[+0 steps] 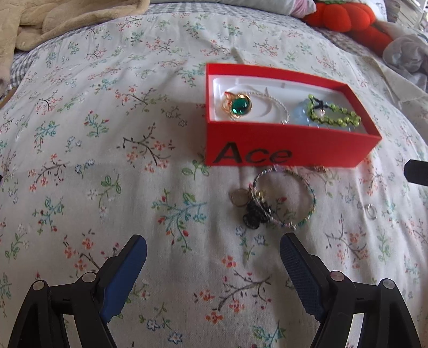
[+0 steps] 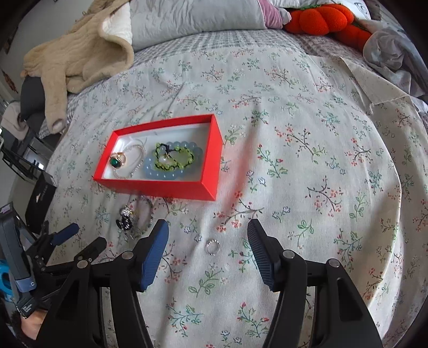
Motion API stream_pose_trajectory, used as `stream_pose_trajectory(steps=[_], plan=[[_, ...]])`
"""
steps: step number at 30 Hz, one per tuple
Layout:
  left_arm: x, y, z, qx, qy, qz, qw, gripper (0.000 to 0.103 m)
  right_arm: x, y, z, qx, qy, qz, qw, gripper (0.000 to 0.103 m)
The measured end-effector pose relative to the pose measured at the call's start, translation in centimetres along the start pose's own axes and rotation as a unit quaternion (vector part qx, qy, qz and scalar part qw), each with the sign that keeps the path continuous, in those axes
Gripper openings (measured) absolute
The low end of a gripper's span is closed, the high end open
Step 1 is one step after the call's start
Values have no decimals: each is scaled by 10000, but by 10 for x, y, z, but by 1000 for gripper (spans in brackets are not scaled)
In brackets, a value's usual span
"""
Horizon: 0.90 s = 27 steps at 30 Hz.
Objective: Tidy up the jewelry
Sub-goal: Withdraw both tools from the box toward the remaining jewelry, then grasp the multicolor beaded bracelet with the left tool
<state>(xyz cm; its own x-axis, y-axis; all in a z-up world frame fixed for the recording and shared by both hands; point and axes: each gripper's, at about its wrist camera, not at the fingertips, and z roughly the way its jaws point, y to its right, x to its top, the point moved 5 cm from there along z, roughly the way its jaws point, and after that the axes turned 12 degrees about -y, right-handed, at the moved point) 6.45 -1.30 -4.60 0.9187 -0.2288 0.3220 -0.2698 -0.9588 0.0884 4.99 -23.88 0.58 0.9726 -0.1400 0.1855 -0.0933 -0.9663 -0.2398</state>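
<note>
The left gripper (image 1: 213, 246) hangs over the flowered bedspread (image 1: 107, 133) with its two blue pads spread wide and nothing between them. Just ahead of its right pad lies one beaded bracelet (image 1: 285, 198) with a dark charm cluster (image 1: 254, 214) and a round pale charm (image 1: 240, 197) at its left side. Beyond that stands one red box (image 1: 267, 139) printed "Ace", open on top. Inside it, from left to right, are one gold ring with a green stone (image 1: 238, 106), one thin silver chain (image 1: 278, 103), one pale blue bead bracelet (image 1: 305, 115) and one green bead bracelet (image 1: 334, 113) lying on top of the blue one. To the right of this gripper, one small silver ring (image 1: 371, 211) rests on the cloth.

The right gripper (image 2: 208, 230) also has its jaws apart and empty. The small silver ring (image 2: 212, 246) lies on the bedspread between its pads, touched by neither. The red box (image 2: 206, 171) sits ahead and to its left, with the beaded bracelet (image 2: 148, 214) just in front of the box, near the left pad (image 2: 155, 249).

Far ahead, at the head of the bed, lie a beige fleece garment (image 2: 80, 56), a grey pillow (image 2: 192, 18) and an orange pumpkin plush (image 2: 323, 18). Nothing blocks the box or the loose pieces.
</note>
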Motion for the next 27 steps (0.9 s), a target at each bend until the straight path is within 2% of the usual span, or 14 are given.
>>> stream_pose_trajectory(steps=[3, 6, 11, 13, 17, 19, 21, 27], plan=[[-9, 5, 6, -36, -57, 88, 9999, 85, -9, 4, 8, -135, -206, 17, 9997, 64], [-13, 7, 12, -246, -100, 40, 9996, 85, -15, 3, 11, -175, -274, -23, 9995, 64], [-12, 12, 13, -589, 104, 16, 9982, 83, -18, 3, 8, -171, -269, -25, 9995, 64], [-9, 16, 14, -699, 158, 56, 9974, 78, -17, 3, 7, -165, -263, 5, 9995, 64], [3, 20, 10, -880, 329, 26, 9956, 60, -16, 4, 6, -137, -276, 65, 9995, 64], [12, 20, 8, -877, 408, -12, 9953, 55, -15, 5, 6, -136, -271, 78, 9995, 64], [20, 21, 7, -892, 431, -53, 9951, 45, -15, 5, 5, -151, -266, 84, 9995, 64], [42, 28, 17, -780, 310, 65, 9964, 31, -13, 4, 8, -140, -314, 75, 9994, 64]])
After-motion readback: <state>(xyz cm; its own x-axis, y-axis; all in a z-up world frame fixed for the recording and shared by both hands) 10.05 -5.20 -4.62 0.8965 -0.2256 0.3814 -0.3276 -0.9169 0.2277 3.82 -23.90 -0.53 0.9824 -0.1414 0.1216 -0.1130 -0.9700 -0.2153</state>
